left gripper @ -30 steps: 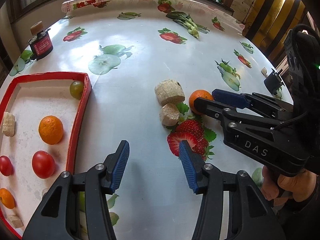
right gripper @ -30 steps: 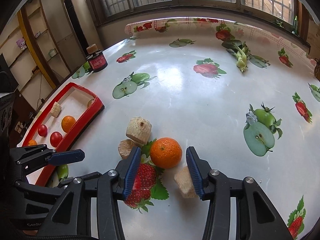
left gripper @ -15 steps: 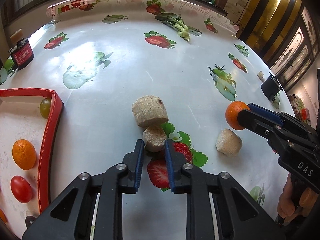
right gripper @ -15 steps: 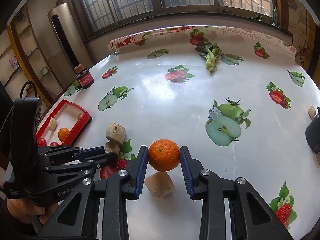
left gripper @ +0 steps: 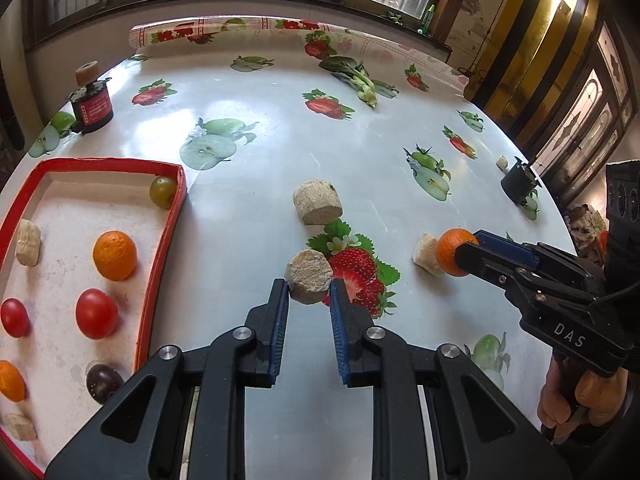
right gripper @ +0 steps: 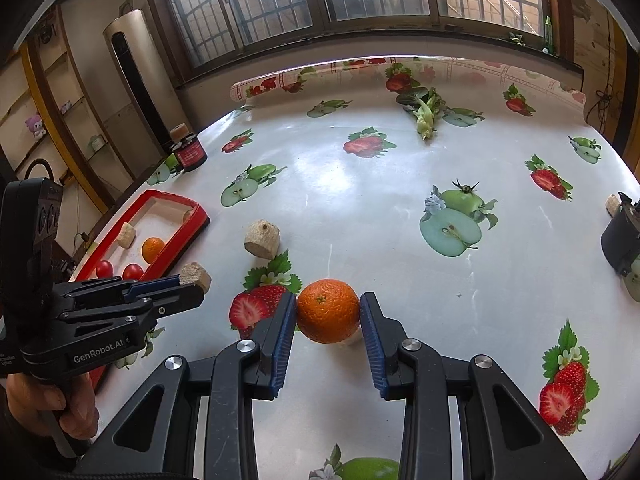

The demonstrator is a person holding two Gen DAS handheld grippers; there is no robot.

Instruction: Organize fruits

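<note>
Both pairs of fingers are clamped on something: our left gripper (left gripper: 309,294) pinches a tan cork-like chunk (left gripper: 309,281) between its blue pads, and our right gripper (right gripper: 328,318) grips an orange (right gripper: 328,310) across its widest part. Seen from the left wrist, the red-rimmed tray (left gripper: 158,248) lies at nine o'clock from the chunk, already holding an orange, two red tomatoes, a green grape, a dark plum and a few tan pieces. From the right wrist it sits off at ten o'clock, well apart from our orange. We judge the step in hand to be carrying both catches over to that tray. To do it well, we should keep the squeeze steady, since the round orange could roll out of flat pads, and clear the raised rim before lowering. We would aim for bare floor between the fruits already there, so nothing gets knocked. Two more tan chunks remain on the table (right gripper: 360,200), one (left gripper: 318,203) at twelve o'clock from the left gripper, one (left gripper: 426,253) just beside the held orange.
</note>
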